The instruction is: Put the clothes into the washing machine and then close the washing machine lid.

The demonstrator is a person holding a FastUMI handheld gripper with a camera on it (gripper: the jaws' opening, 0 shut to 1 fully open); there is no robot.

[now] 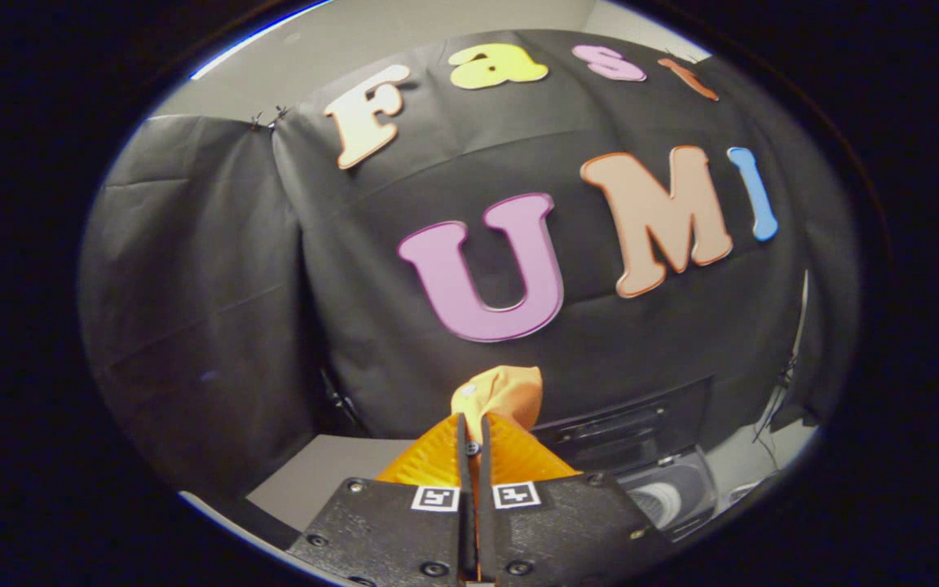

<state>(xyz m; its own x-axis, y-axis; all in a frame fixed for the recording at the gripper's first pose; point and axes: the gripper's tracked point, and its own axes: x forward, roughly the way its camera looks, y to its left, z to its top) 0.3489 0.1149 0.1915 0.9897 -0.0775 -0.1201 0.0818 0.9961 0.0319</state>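
hand-held gripper [473, 424] pinching orange cloth [502, 395] (bunched above fingertips), washing machine [665, 489] beyond

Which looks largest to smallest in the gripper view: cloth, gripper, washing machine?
1. Gripper, nearest the camera, so it looks bigger than it is; shut on the cloth.
2. Washing machine, partly hidden.
3. Cloth.

The tongs [473, 428], low in the middle of the frame, have two orange fingers [429, 461] with finely ribbed faces that taper to a point. Each finger sits on a black, rough-textured block [388, 530] fixed with dark round screws. Each block's top inner corner bears a small square black-and-white marker [435, 498].
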